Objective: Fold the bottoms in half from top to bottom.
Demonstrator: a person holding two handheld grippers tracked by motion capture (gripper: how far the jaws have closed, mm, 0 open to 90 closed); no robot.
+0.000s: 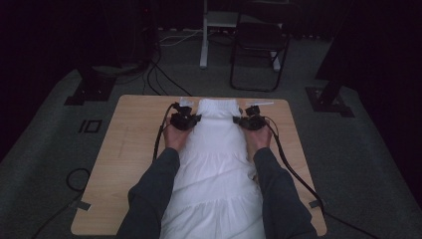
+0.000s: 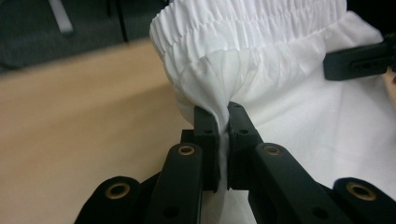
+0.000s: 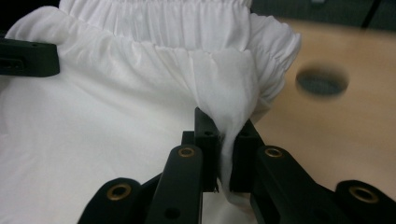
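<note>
Light wooden counter (image 1: 129, 149) on grey carpet floor (image 1: 45, 144). Round hole (image 3: 322, 82) in counter top, near one edge. Black folding chair (image 1: 259, 47) beyond far edge, white stand (image 1: 211, 30) just left of it. Black cables (image 1: 154, 74) across floor; tape strip (image 1: 82, 204) at near left corner.

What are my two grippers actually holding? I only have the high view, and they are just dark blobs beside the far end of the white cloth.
Observer: The left gripper is shut on a pinch of the white garment, just below its gathered band.
Operator: And the right?
Observer: The right gripper is shut on a fold too, at the opposite edge.
Operator: Anything on the table nearby?
Observer: A round hole in the tabletop, beside the right corner.
</note>
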